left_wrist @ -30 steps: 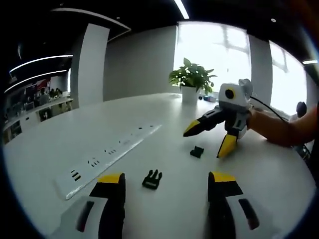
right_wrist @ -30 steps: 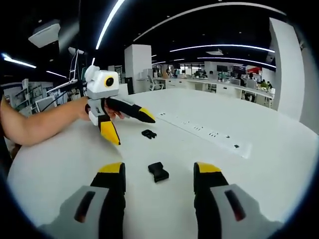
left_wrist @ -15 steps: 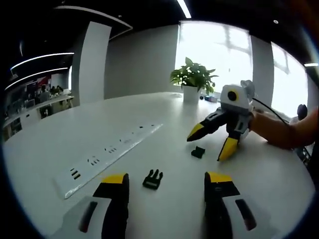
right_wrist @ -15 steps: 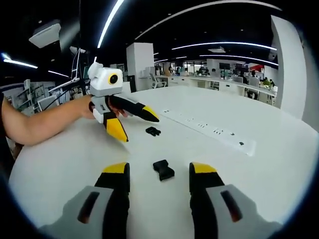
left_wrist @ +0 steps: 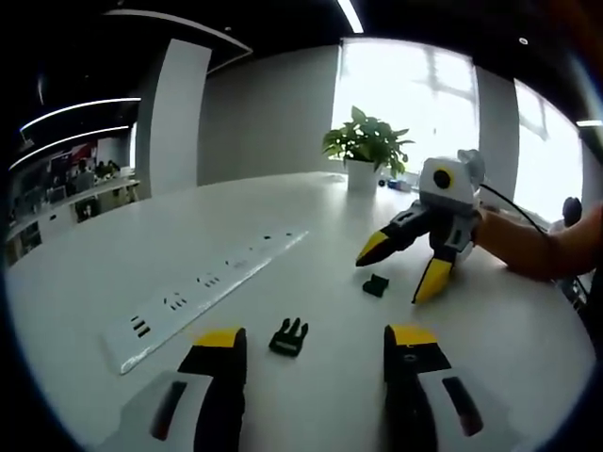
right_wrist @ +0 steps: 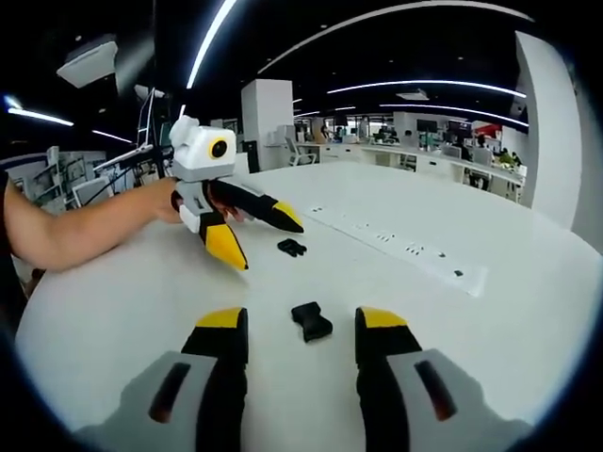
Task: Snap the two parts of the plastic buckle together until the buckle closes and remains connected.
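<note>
Two black buckle parts lie apart on the white table. The pronged part (left_wrist: 288,335) rests just ahead of my left gripper (left_wrist: 314,341), which stands open with its yellow-tipped jaws either side of it. That pronged part (right_wrist: 291,248) also lies beside the left gripper (right_wrist: 254,235) in the right gripper view. The socket part (right_wrist: 311,321) sits between the jaws of my open right gripper (right_wrist: 300,324). In the left gripper view the socket part (left_wrist: 376,284) lies between the open jaws of the right gripper (left_wrist: 399,270). Nothing is held.
A long white power strip (left_wrist: 203,286) runs across the table, left of the pronged part; the power strip (right_wrist: 396,249) also crosses the right gripper view. A potted plant (left_wrist: 365,151) stands at the far edge. A person's forearm (right_wrist: 80,230) holds the left gripper.
Both grippers' jaws have narrowed a little around their buckle parts. The right gripper has crept slightly closer to the socket part. The buckle parts have not moved.
</note>
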{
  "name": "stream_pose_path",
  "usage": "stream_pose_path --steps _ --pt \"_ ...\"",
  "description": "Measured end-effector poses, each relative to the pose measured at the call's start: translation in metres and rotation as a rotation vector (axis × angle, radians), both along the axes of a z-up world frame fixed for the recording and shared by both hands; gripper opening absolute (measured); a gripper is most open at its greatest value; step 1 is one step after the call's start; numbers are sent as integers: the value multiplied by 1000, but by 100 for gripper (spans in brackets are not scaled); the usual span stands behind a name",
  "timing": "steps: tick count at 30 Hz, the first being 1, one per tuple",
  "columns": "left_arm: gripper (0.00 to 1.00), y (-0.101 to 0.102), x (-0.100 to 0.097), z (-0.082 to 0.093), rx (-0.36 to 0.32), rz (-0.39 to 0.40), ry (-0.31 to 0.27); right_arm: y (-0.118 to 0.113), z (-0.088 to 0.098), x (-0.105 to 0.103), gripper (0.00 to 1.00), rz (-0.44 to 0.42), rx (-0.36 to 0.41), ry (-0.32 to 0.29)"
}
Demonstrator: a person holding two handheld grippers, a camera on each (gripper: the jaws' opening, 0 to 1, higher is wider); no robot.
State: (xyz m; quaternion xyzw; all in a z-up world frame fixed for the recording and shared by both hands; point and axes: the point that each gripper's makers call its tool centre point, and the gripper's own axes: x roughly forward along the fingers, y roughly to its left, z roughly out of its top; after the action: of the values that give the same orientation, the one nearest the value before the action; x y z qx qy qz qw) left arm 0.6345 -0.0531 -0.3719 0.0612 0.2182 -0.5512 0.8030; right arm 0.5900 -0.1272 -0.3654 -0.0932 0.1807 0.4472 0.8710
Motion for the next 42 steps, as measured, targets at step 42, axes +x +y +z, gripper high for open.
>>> stream_pose_path --steps 42 --pt "36 -3 4 -5 45 14 -14 1 -4 -3 23 36 -56 -26"
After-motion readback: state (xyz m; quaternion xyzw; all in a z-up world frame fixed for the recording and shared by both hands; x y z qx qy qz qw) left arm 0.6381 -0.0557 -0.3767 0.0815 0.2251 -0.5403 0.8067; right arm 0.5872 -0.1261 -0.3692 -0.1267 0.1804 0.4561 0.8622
